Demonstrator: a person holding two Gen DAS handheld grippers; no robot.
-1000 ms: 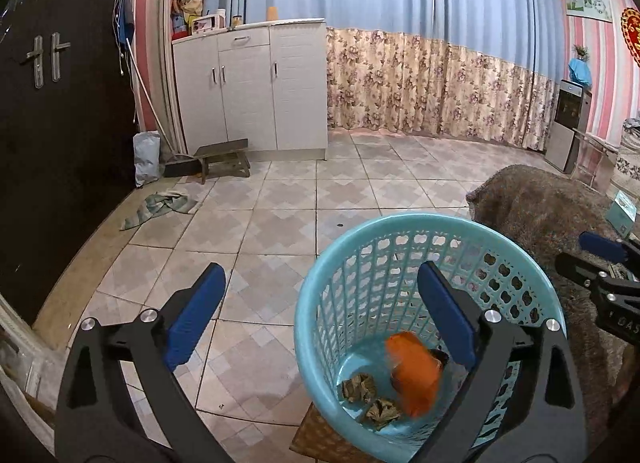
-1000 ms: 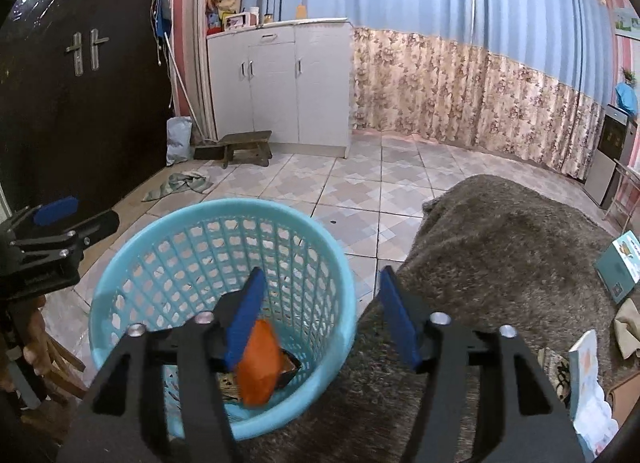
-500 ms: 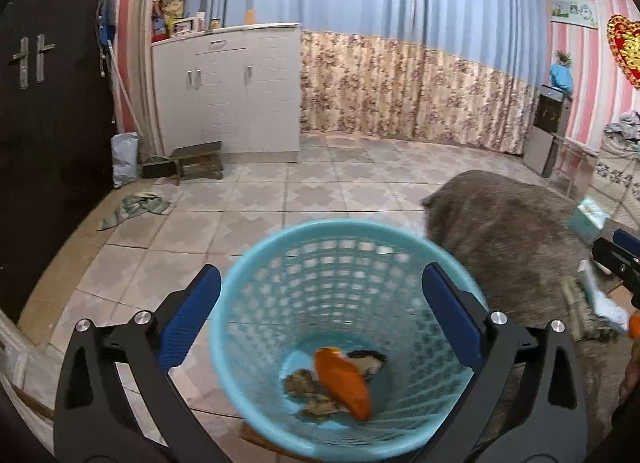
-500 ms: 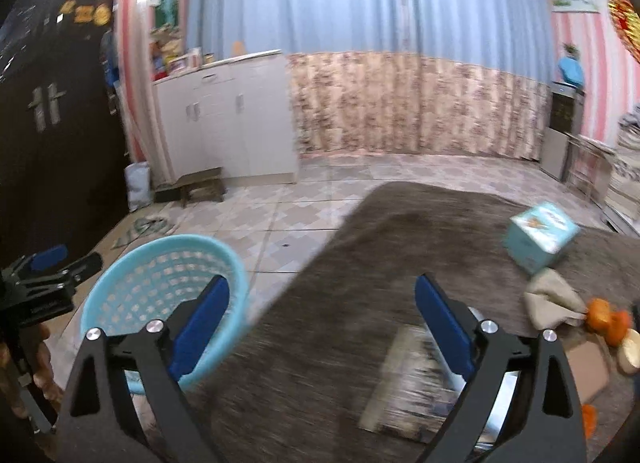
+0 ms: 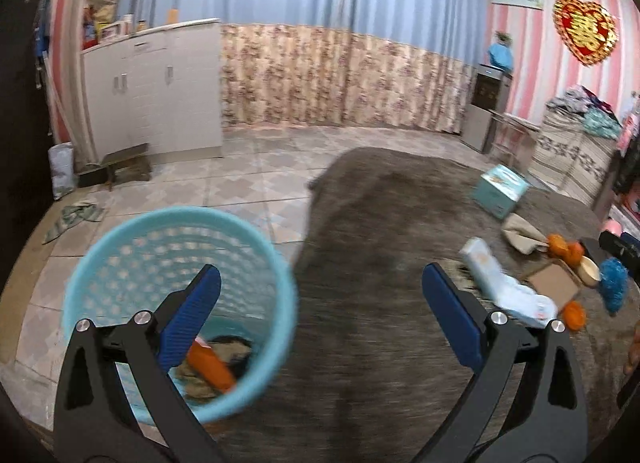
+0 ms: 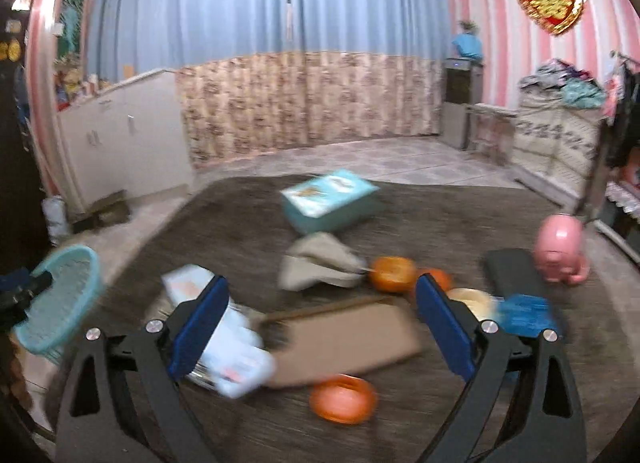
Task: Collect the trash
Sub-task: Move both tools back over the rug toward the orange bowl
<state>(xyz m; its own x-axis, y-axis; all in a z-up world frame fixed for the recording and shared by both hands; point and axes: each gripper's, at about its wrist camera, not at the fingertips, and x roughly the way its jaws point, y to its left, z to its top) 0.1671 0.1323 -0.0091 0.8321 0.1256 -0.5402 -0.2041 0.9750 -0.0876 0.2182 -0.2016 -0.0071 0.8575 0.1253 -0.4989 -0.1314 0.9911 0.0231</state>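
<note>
trash basket (image 5: 120, 247) sits left; both tools, left (image 5: 320, 323) and right (image 6: 322, 327), gape empty, tilted downward.

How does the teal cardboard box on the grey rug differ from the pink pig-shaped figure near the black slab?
The teal cardboard box is flat-sided, angular and printed on top; the pink pig-shaped figure is rounded, smooth and plain. The box looks broader and lies low; the pig stands upright and narrower. The box sits mid-rug, the pig at the right side. Both rest on the grey rug, untouched.

Dim, even indoor light; heavy motion blur, fisheye bending, dark vignetted corners
</note>
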